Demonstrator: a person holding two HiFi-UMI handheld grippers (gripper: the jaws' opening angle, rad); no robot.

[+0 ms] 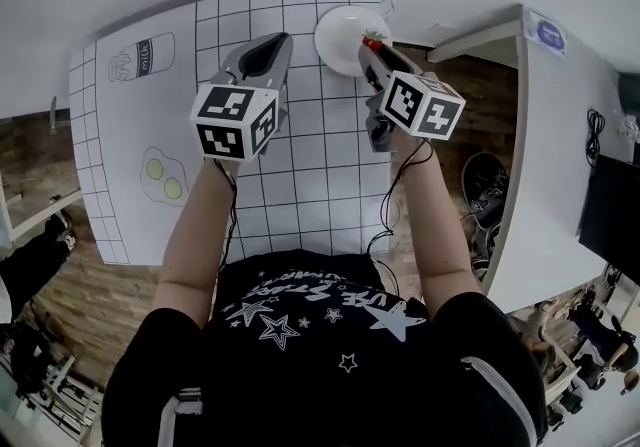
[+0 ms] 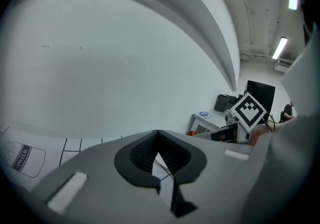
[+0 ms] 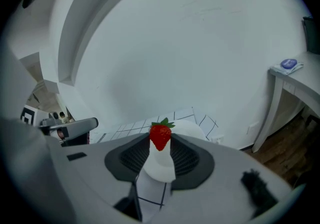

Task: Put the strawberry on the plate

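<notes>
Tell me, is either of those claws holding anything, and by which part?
The right gripper holds the strawberry by its sides, at the jaw tips, leaves up. The left gripper holds nothing.

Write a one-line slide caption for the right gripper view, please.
Right claw holding a strawberry by its tips, poised over the white plate on the gridded mat.

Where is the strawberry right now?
The strawberry is held in the right gripper, right of centre in the head view, by the white plate at the mat's far edge.
</notes>
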